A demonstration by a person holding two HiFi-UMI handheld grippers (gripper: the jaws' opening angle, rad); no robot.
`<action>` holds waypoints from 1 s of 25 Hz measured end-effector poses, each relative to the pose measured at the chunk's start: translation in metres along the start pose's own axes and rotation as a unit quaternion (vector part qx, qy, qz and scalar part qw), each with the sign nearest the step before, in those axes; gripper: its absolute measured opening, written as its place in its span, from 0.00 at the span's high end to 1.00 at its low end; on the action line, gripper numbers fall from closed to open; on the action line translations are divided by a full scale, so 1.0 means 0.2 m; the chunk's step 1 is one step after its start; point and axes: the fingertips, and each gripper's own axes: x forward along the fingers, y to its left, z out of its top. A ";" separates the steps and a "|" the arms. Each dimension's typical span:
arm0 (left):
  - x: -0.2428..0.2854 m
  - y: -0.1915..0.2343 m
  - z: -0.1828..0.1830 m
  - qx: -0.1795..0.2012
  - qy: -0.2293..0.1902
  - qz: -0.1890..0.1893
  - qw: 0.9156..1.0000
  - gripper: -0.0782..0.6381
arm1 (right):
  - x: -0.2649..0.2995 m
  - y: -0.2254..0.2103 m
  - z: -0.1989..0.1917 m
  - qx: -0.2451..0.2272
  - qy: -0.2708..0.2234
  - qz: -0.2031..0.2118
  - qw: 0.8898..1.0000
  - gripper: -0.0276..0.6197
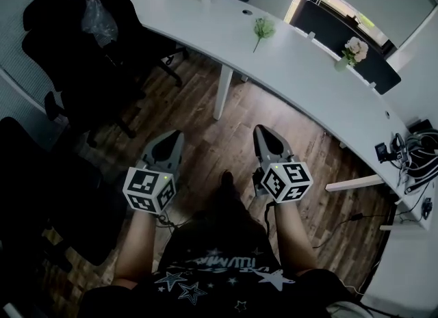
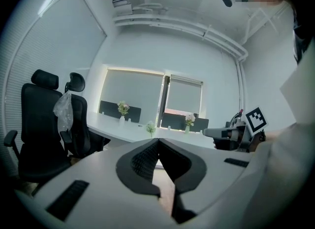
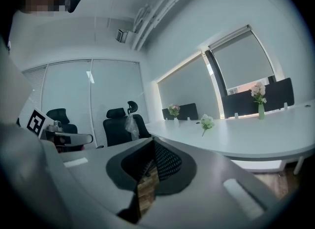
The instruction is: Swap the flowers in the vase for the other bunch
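Wooden floor lies below the left tongs and right tongs, both closed on nothing; shirt lettering blurred.

Smooth white desk above wood-plank floor.

Loose flowers on white desk

Open floor fronts the desk; chairs crowd left.
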 end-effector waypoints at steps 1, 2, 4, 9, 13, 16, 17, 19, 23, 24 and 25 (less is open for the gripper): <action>0.02 0.02 0.00 -0.002 0.001 0.002 1.000 0.88 | 0.03 -0.02 0.01 0.002 -0.001 0.000 1.000 0.95; 0.04 0.04 0.01 -0.004 0.002 0.005 1.000 0.88 | 0.05 -0.04 0.02 0.004 -0.002 -0.001 1.000 0.95; 0.09 0.08 0.03 -0.005 0.003 0.012 1.000 0.88 | 0.12 -0.09 0.04 0.008 -0.002 0.000 1.000 0.95; 0.25 0.16 0.06 -0.009 0.003 0.029 1.000 0.88 | 0.32 -0.21 0.08 0.006 0.004 0.015 1.000 0.95; 0.37 0.23 0.07 -0.008 0.011 0.039 0.999 0.88 | 0.51 -0.26 0.10 0.008 0.010 0.030 0.999 0.95; 0.47 0.28 0.10 -0.011 0.014 0.046 0.999 0.88 | 0.64 -0.31 0.14 0.009 0.013 0.038 0.999 0.95; 0.50 0.30 0.11 -0.012 0.014 0.048 0.999 0.88 | 0.67 -0.33 0.15 0.009 0.013 0.041 0.999 0.95; 0.57 0.33 0.14 -0.011 0.014 0.052 0.998 0.88 | 0.75 -0.38 0.18 0.010 0.015 0.046 0.999 0.95; 0.71 0.36 0.18 -0.014 0.015 0.061 0.998 0.88 | 0.87 -0.50 0.22 0.013 0.019 0.054 0.998 0.95; 0.75 0.37 0.18 -0.015 0.015 0.064 0.998 0.88 | 0.90 -0.53 0.23 0.014 0.019 0.055 0.998 0.95; 0.78 0.37 0.18 -0.017 0.016 0.066 0.998 0.88 | 0.93 -0.56 0.24 0.015 0.019 0.057 0.998 0.95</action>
